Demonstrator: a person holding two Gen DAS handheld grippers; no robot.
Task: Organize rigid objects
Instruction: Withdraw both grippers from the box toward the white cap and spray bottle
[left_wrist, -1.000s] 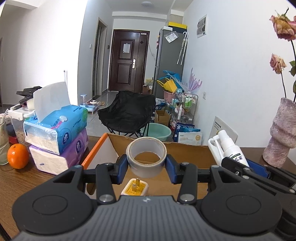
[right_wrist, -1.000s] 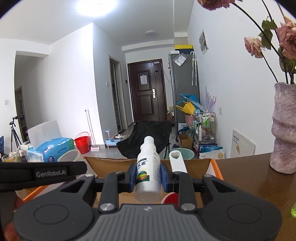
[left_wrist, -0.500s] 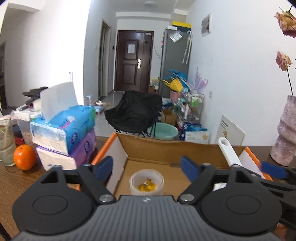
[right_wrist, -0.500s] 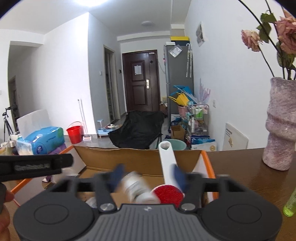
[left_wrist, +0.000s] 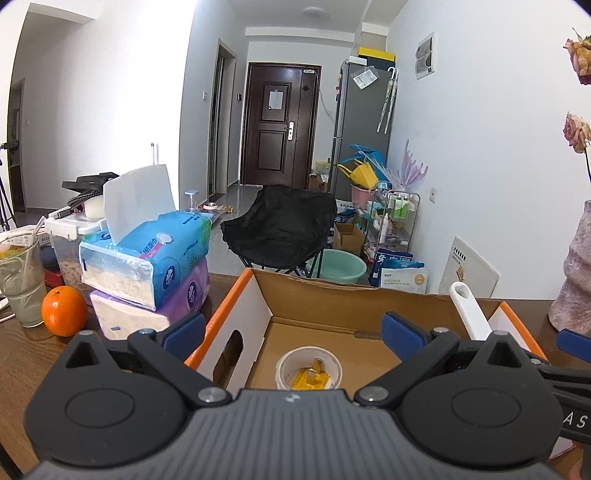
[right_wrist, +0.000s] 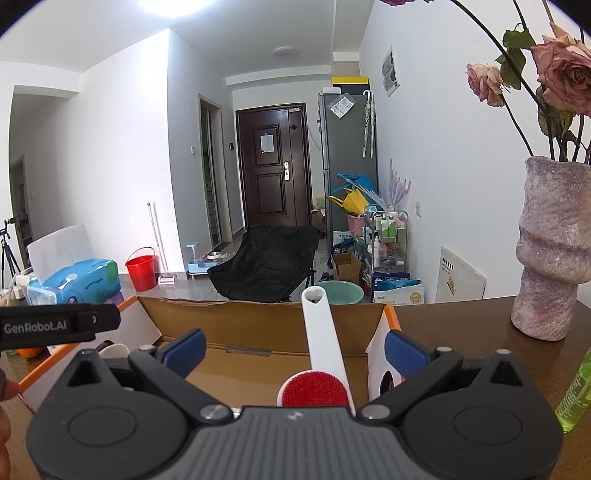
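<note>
- Spreading wide over the cardboard box (left_wrist: 332, 306), the left gripper (left_wrist: 293, 330) has just been opening its jaws; a second ago they clamped the tape roll (left_wrist: 308, 367), and nothing sits between them at this moment.
- That tape roll now lies flat on the box floor, ringing the yellow plug (left_wrist: 310, 378), which earlier lay bare beneath the raised roll.
- Jaws of the right gripper (right_wrist: 293, 349) have likewise just been opening and stand released; the white spray bottle they pinched a second ago is gone from between them and shows in neither current view.
- Inside the box, a white-handled brush (right_wrist: 321, 343) leans against the far right corner, its red pad low and its handle rising past the rim; the left view shows the same handle (left_wrist: 469, 314).
- Orange edging runs along the box's side flaps, and an oval hand hole pierces each white side wall.
- Beside the box on the wooden table (left_wrist: 22, 362) stand two stacked tissue packs (left_wrist: 147, 273), an orange (left_wrist: 63, 311) and a glass with a straw (left_wrist: 20, 280).
- On the right, a textured vase (right_wrist: 550, 251) holds dried roses, and a green bottle (right_wrist: 578, 391) shows at the picture's edge.
- Readable writing: "GenRobot.AI" on the black strap (right_wrist: 55, 325) at the left of the right view; print on the tissue packs is too small to read.
</note>
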